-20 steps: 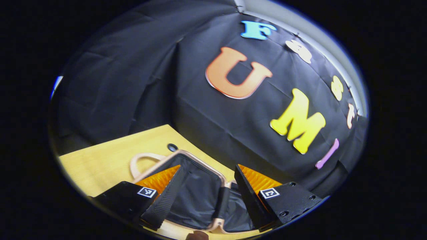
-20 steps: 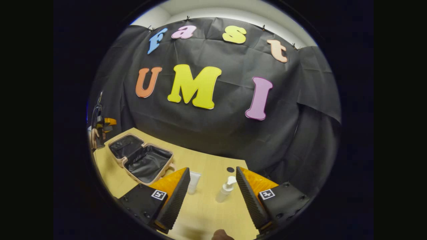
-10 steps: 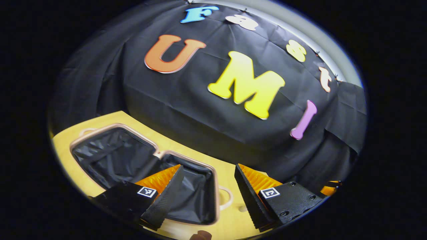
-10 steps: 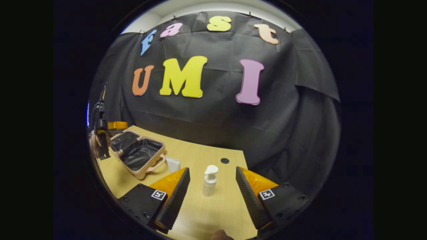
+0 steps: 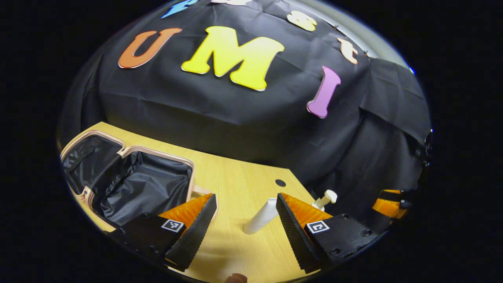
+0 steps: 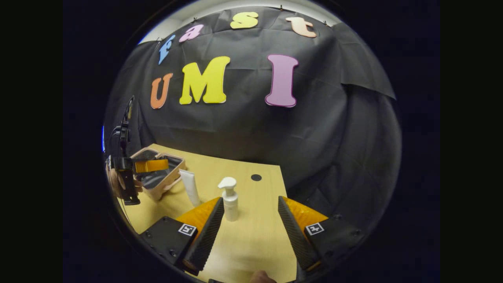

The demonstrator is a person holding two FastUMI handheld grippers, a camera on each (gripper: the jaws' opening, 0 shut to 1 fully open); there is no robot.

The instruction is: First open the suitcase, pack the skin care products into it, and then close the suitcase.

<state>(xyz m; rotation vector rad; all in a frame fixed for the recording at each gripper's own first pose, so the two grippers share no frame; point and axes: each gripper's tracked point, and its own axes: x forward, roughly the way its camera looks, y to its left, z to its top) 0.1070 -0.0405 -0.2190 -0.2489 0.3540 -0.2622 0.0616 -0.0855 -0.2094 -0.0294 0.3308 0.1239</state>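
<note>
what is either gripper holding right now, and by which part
Nothing is held. The left gripper is open, with the white tube lying between its fingers untouched. The right gripper is open too, the pump bottle standing free.

1. The suitcase (image 5: 129,184) has a pale pink shell and rim, with a black lining.
2. The tube (image 5: 261,216) is white.
3. The pump bottle (image 6: 230,198) is white.
4. The table (image 6: 251,239) is light yellow wood grain, with a small black round hole (image 6: 256,177) at its far edge.
</note>
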